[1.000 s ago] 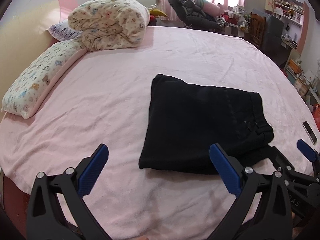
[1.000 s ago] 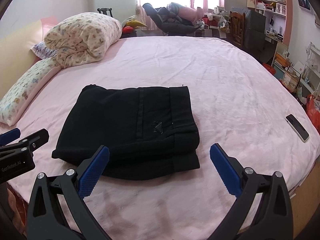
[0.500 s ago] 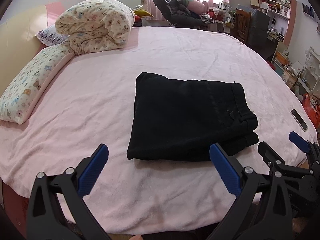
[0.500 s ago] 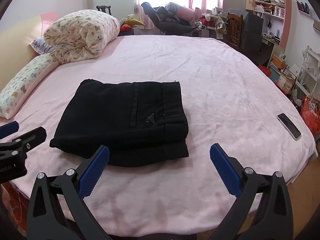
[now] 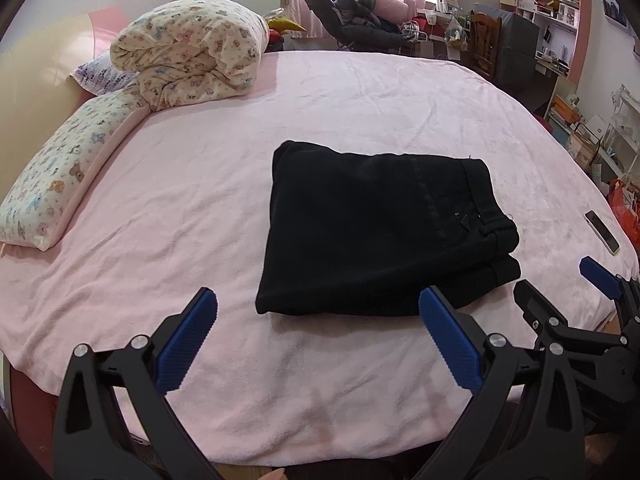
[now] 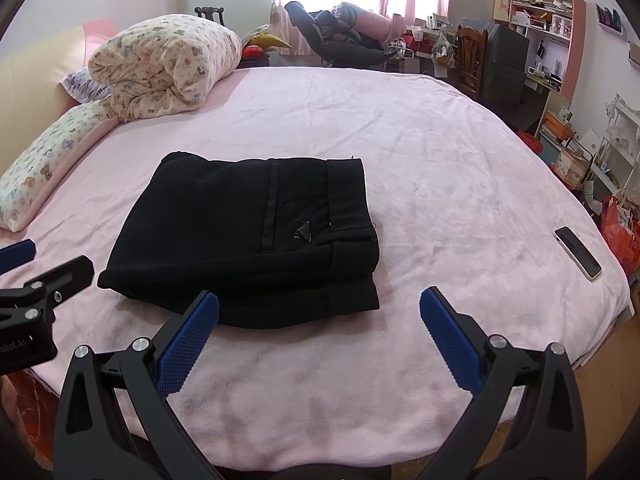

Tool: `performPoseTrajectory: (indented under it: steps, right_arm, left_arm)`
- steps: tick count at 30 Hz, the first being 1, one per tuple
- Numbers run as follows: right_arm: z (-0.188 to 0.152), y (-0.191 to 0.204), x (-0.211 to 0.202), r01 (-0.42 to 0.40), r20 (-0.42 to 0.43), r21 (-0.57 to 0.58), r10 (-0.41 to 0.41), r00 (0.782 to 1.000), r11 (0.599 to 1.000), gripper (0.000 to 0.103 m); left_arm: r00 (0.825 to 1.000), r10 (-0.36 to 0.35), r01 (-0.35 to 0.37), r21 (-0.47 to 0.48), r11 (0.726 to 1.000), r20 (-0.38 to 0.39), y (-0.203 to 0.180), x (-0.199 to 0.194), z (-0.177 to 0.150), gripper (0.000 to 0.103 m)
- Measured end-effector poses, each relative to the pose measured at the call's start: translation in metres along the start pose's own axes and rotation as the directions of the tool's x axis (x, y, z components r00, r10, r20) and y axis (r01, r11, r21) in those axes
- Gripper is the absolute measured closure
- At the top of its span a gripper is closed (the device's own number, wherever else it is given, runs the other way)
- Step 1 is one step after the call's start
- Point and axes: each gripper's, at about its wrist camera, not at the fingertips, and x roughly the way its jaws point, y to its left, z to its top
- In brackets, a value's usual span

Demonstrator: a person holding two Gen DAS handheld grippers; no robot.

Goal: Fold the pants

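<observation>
Black pants [image 5: 372, 232] lie folded into a flat rectangle on the pink bed [image 5: 360, 96], waistband to the right; they also show in the right wrist view [image 6: 256, 236]. My left gripper [image 5: 316, 316] is open and empty, held above the bed's near edge in front of the pants. My right gripper [image 6: 320, 316] is open and empty, just in front of the pants' near right corner. Each gripper shows at the edge of the other's view. Neither touches the pants.
A rolled patterned duvet [image 5: 192, 48] and a long pillow [image 5: 60, 176] lie at the bed's left. A phone [image 6: 578, 252] lies near the bed's right edge. A chair with clothes [image 6: 340, 40], a desk and shelves [image 6: 540, 24] stand beyond the bed.
Both grippers have drawn back from the folded pants toward the near edge of the bed and risen slightly. The pants have not moved. Both stay open.
</observation>
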Motion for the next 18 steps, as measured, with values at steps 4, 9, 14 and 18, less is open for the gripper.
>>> performPoseTrajectory:
  steps: [4, 9, 14, 18]
  right_arm:
    - [0.001, 0.001, 0.001, -0.002, -0.001, -0.005, 0.002, 1.0, 1.0, 0.001]
    - [0.001, 0.004, 0.0, -0.01, 0.005, -0.019, 0.01, 1.0, 1.0, 0.001]
    - [0.001, 0.006, 0.0, -0.013, 0.006, -0.023, 0.014, 1.0, 1.0, 0.001]
    - [0.001, 0.006, 0.0, -0.013, 0.001, -0.018, 0.013, 1.0, 1.0, 0.001]
  left_arm:
    - [0.999, -0.001, 0.001, -0.009, 1.0, 0.036, 0.003, -0.006, 0.0, 0.002]
    - [0.998, -0.01, 0.01, -0.012, 1.0, 0.064, 0.004, -0.014, 0.002, 0.002]
    - [0.998, -0.034, 0.036, -0.029, 0.999, 0.057, 0.006, -0.012, 0.002, 0.002]
    - [0.998, -0.025, 0.027, -0.033, 0.999, 0.051, 0.007, -0.011, 0.001, 0.002]
